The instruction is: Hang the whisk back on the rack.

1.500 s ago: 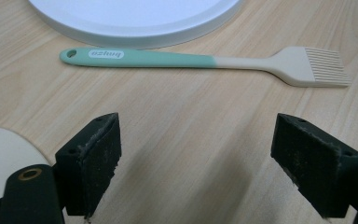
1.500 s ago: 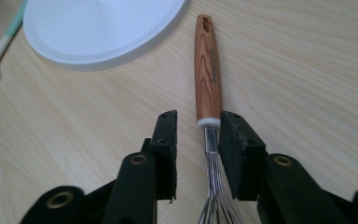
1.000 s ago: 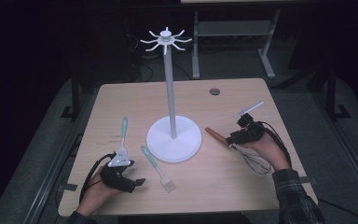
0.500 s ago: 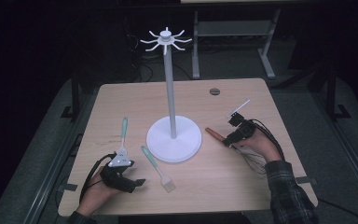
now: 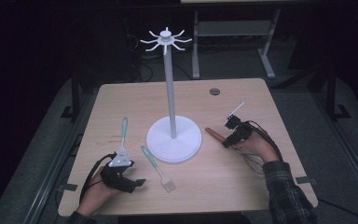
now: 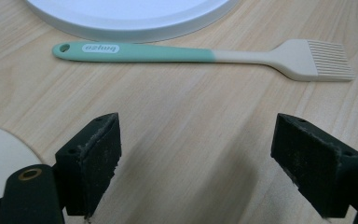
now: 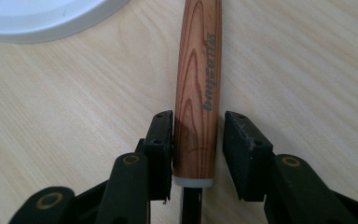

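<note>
A whisk lies on the table right of the stand, its red-brown wooden handle (image 5: pixel 213 134) (image 7: pixel 198 88) pointing at the white base. My right gripper (image 5: pixel 227 140) (image 7: pixel 196 140) straddles the handle's wire end. Its jaws have just been closing: the left pad (image 7: pixel 161 140) is against the wood, while a thin gap stays at the right pad (image 7: pixel 242 149). The whisk's wires (image 5: pixel 251 163) run under the hand. My left gripper (image 5: pixel 133 182) (image 6: pixel 196 158) rests open near the front left edge with bare table between its pads. A pastry brush (image 5: pixel 156 168) (image 6: pixel 168 52) with a teal handle lies just beyond it.
A tall white stand (image 5: pixel 170 84) with hook arms on top rises from a round base (image 5: pixel 186 144) (image 6: pixel 130 14) (image 7: pixel 37 18) at the table's middle. A teal-handled spatula (image 5: pixel 123 133) lies left of it, its pale blade (image 6: pixel 0 158) by my left gripper. A small dark disc (image 5: pixel 214 91) sits at the back.
My right hand has come down and leftward, so the jaws now straddle the whisk's wooden handle. The left hand and the other utensils have stayed put.
</note>
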Demonstrator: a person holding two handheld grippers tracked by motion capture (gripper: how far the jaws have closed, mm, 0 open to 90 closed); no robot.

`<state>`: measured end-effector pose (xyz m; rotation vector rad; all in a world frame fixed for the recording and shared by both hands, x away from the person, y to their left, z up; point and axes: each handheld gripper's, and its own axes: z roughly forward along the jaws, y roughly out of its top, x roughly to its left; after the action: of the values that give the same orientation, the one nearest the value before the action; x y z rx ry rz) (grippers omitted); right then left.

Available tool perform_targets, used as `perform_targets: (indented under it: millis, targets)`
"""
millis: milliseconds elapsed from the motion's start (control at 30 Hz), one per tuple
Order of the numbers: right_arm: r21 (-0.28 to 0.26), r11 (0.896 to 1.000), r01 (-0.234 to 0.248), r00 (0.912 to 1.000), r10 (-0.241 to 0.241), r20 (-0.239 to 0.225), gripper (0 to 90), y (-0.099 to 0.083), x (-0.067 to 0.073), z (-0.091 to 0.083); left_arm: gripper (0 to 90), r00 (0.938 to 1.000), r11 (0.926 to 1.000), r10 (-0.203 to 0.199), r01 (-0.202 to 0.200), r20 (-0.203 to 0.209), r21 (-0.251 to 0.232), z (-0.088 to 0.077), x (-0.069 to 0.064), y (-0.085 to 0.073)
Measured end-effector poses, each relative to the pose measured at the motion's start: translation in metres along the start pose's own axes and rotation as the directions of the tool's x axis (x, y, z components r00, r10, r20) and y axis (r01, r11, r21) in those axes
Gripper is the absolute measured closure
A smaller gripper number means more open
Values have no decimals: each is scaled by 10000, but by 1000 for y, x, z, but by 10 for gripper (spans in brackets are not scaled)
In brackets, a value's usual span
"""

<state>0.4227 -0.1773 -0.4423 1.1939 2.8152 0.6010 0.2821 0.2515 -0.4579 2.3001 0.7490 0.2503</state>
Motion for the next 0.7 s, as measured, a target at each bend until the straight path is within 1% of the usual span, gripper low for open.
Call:
perform_targets:
  millis: [67,167,333,533,667,700]
  targets:
    - [151,9999,79,9999,-80,61,655,0,2,2,157,10000,10000,-2,2,2,-7,0,0,0]
    - [166,9997,185,9995,-188,235,680,1,5,3,157,10000,10000,-1,1,2,-12,0,0,0]
    - [165,9999,53,9993,-59,376,695,1,7,2,157,10000,10000,-3,3,0,-18,0,0,0]
    - [88,9997,-246,9994,244,231,699,-1,6,1,157,10000,10000,-23,23,10,-59,-1,0,0]
    - [-259,9991,-322,9994,325,141,700,-4,5,-5,157,10000,9999,-45,45,-5,-98,-1,0,0]
    - [-350,9986,-384,9992,386,48,700,-4,5,-6,157,10000,10000,-24,24,-16,-87,-1,0,0]
